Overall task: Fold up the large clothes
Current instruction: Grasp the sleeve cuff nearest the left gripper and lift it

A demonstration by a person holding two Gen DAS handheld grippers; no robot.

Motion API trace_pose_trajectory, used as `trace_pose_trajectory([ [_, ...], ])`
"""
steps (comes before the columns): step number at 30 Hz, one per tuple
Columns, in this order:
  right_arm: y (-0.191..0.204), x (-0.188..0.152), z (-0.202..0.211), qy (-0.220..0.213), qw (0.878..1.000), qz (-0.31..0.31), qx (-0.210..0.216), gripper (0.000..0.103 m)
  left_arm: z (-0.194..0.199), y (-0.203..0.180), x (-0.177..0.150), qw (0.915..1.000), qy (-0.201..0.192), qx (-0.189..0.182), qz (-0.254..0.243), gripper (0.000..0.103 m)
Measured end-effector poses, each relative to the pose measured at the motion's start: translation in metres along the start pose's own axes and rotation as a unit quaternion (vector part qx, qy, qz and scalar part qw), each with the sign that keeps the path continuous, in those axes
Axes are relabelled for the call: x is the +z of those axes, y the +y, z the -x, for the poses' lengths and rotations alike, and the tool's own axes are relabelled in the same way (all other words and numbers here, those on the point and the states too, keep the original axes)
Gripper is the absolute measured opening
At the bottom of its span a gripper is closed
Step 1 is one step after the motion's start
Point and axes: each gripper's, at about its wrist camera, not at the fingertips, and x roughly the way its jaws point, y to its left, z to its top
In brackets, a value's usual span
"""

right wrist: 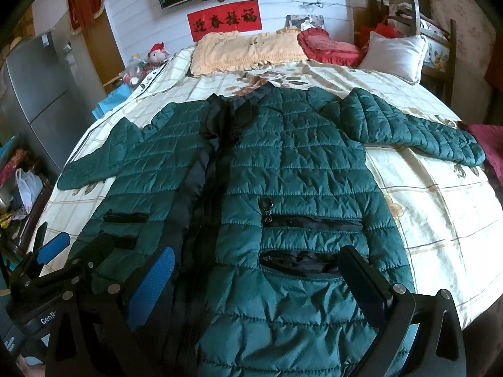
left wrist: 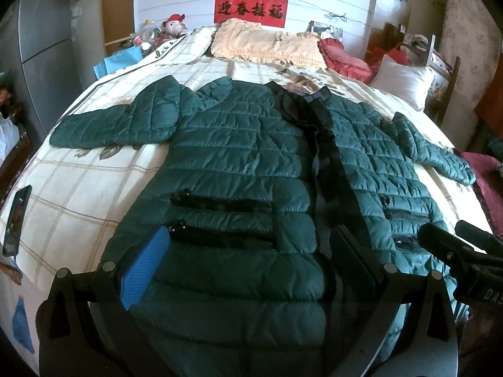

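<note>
A dark green quilted puffer jacket (left wrist: pixel 239 163) lies flat, front up, on the bed, sleeves spread out to both sides; it also shows in the right wrist view (right wrist: pixel 298 169). Its black zipper placket runs down the middle and is open. My left gripper (left wrist: pixel 248 251) is open and empty, hovering over the jacket's lower left panel near the zip pockets. My right gripper (right wrist: pixel 257 276) is open and empty over the lower right panel. The left gripper (right wrist: pixel 53 248) also shows at the left edge of the right wrist view.
The bed (left wrist: pixel 81 182) has a cream checked floral sheet. A phone (left wrist: pixel 17 220) lies at its left edge. Pillows (left wrist: pixel 267 47) and a red cushion (left wrist: pixel 342 56) sit at the head. A grey fridge (left wrist: pixel 41 47) stands left, a wooden chair (right wrist: pixel 433 40) right.
</note>
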Motion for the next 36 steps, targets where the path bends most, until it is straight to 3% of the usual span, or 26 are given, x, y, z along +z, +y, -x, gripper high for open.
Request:
trace_pose_trajectory([
  [12, 0.004, 0.032, -0.029, -0.006, 1.0, 0.004, 0.01, 0.103, -0.021, 0.028, 0.033, 0.9995, 0.005, 0.026, 0.017, 0.103],
  [25, 0.016, 0.083, -0.075, -0.002, 1.0, 0.017, 0.014, 0.103, -0.051, 0.135, 0.081, 0.9897, 0.017, 0.099, 0.102, 0.103],
  [36, 0.017, 0.093, -0.112, 0.018, 1.0, 0.002, 0.018, 0.103, -0.07, 0.203, 0.087, 0.9775, 0.028, 0.158, 0.137, 0.103],
])
